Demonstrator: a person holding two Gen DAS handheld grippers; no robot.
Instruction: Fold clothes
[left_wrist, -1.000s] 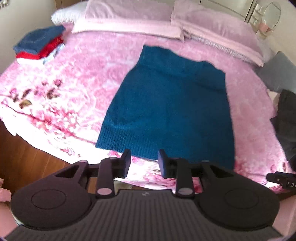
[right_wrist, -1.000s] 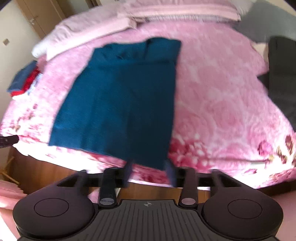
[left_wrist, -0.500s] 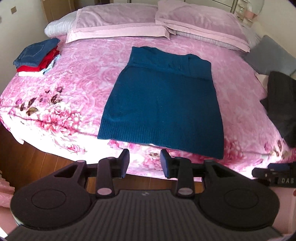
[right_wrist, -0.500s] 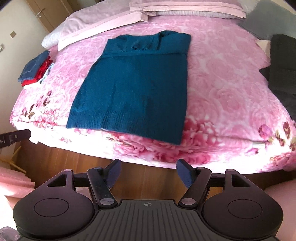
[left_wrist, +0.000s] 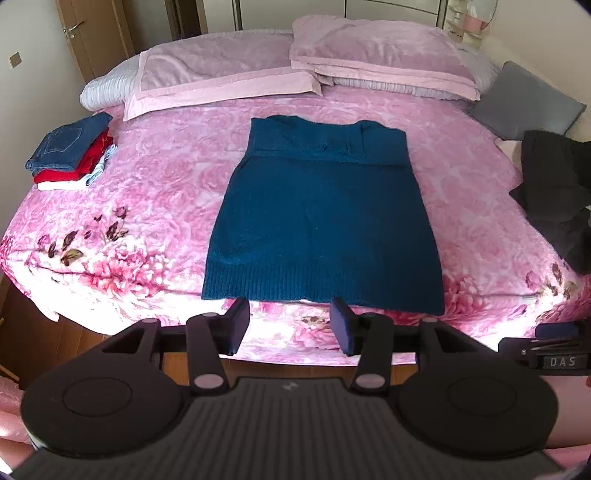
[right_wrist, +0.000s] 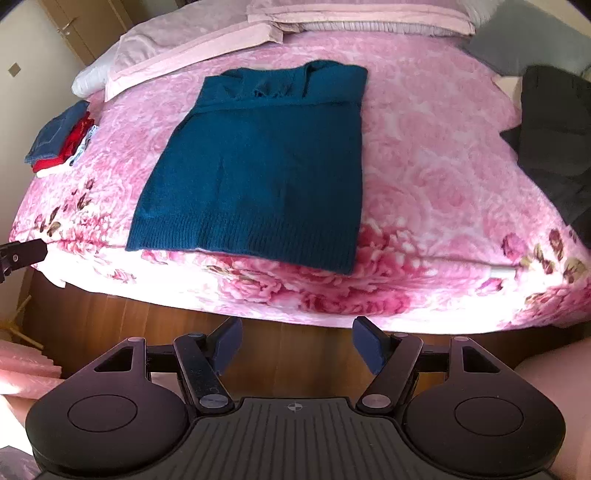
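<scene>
A teal knit sweater (left_wrist: 321, 214) (right_wrist: 258, 166) lies flat on the pink floral bed (left_wrist: 147, 206) (right_wrist: 424, 166), its sleeves folded in at the top and its ribbed hem at the near edge. My left gripper (left_wrist: 290, 325) hovers just short of the hem, open, with nothing between its fingers. My right gripper (right_wrist: 297, 343) is open and empty too, held back over the wooden floor below the bed's edge. The tip of the right gripper (left_wrist: 554, 350) shows at the lower right of the left wrist view.
A folded stack of clothes (left_wrist: 72, 151) (right_wrist: 62, 138), denim on top, sits at the bed's left side. Dark garments (left_wrist: 554, 192) (right_wrist: 554, 140) lie in a heap at the right. Pillows (left_wrist: 376, 62) and a grey cushion (left_wrist: 524, 99) line the headboard end. Pink foam (right_wrist: 26, 369) lies on the floor.
Both grippers have pulled back from the sweater's hem toward the bed's foot. The right gripper opened wide, and the left one opened a little more. The sweater stays flat.
</scene>
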